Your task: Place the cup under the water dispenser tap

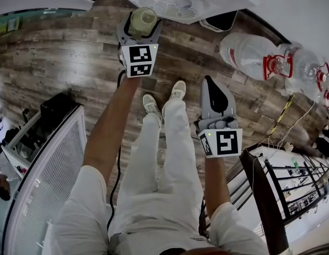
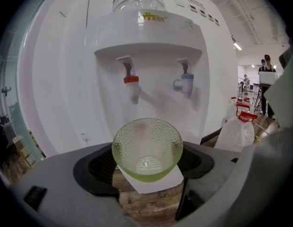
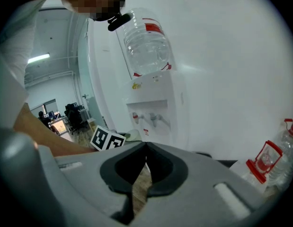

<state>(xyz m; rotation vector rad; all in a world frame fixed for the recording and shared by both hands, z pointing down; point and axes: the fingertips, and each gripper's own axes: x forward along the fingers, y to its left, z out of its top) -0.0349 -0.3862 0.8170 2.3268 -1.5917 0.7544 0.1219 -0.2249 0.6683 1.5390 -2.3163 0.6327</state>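
A pale green dimpled glass cup (image 1: pixel 143 19) sits between the jaws of my left gripper (image 1: pixel 141 24), which is shut on it and held out toward the white water dispenser (image 1: pixel 172 3). In the left gripper view the cup (image 2: pixel 147 148) hangs in front of and below the dispenser's red tap (image 2: pixel 131 82) and blue tap (image 2: pixel 185 82), closer to the red one. My right gripper (image 1: pixel 209 82) hangs lower and to the right, shut with nothing in it; its jaws meet in the right gripper view (image 3: pixel 146 149).
Large water bottles with red handles (image 1: pixel 262 56) lie on the wood floor right of the dispenser. A white cabinet (image 1: pixel 50 163) stands at my left and a black rack (image 1: pixel 292 187) at my right. A person (image 2: pixel 267 74) stands far off.
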